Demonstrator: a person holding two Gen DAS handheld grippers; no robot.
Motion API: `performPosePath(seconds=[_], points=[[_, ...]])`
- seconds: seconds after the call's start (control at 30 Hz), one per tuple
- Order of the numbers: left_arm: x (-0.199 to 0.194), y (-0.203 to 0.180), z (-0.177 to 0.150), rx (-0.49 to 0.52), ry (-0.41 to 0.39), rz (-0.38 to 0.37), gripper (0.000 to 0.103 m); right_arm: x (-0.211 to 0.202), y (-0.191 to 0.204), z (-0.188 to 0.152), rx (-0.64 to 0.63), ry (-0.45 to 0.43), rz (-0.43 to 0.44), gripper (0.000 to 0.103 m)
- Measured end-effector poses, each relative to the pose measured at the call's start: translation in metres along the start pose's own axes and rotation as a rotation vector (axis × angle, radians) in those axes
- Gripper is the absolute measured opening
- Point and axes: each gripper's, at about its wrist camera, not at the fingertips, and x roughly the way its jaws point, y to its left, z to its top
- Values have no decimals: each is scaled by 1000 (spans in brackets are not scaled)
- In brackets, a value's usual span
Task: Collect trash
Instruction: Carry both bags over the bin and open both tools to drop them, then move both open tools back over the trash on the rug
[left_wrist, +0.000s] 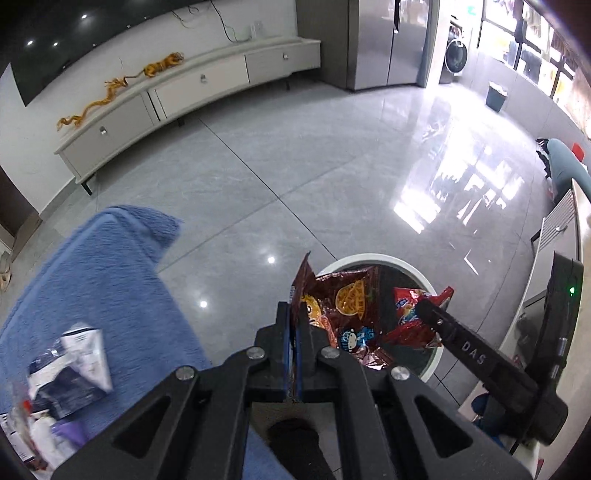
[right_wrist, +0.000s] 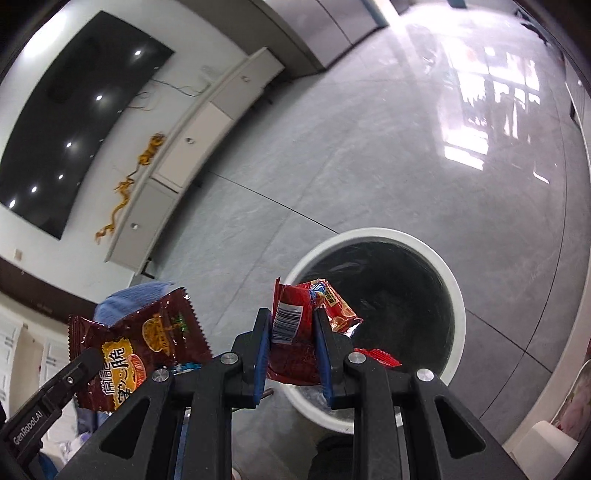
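Nearest in the left wrist view: left claw (left_wrist: 294, 328) clenched on the edge of a dark red snack bag (left_wrist: 347, 314), pads pinching only a thin strip of foil, the bag hanging over the white bin (left_wrist: 434, 363). Beside it, right claw (right_wrist: 291, 339) gripping a bright red wrapper (right_wrist: 295, 332) across its crumpled middle, just over the near rim of the bin.

Judged step: dropping both pieces into the bin. Best done by bringing each claw fully over the dark opening before letting go, not at the rim. Light foil prone to catching on the rim or drifting onto the floor (left_wrist: 295, 177), so lower first, then open wide, one side at a time. Worth a small shake if the foil clings to the blue pads.

Left wrist view only: more trash (left_wrist: 70, 373) lying on the blue towel (left_wrist: 103, 280) at lower left, blurred, likely packets and paper, waiting for a further trip. Also the right claw's side arm crossing the bin.

Right wrist view only: the barcode on the wrapper, the full round mouth of the bin with its dark liner, seemingly little inside, and the printed front of the snack bag at lower left.

Farther off in both: a low white cabinet (left_wrist: 184, 88) with a yellow dragon ornament (left_wrist: 118, 83).
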Motion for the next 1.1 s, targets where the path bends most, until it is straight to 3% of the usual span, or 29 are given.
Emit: performPosePath(seconds=[0.17,0.23,0.33,0.47,0.53,0.57,0.6,1.1], points=[[38,-17,1,9,63,-19,4,20,-18,-1,41,17,-43,26],[46,-21,0,2,80,-38,5,22,-18,-2,35,21,-67,35],[51,-24,0,-12,88,-58,5,19,-19,-2,32,11,-87,42],[45,-22,-1,-29,73,-70,10,10,-19,1,30,-9,-101,45],[38,-20,1,-45,59,-72,28,4,-16,3,33,-23,-89,48],[32,-18,1,-56,43,-71,44,1,-14,4,33,-28,-80,49],[26,-16,3,-65,25,-67,50,-3,-11,5,30,-35,-75,49],[-96,31,-18,-141,-188,-41,50,-65,54,-4,-73,-126,21,52]])
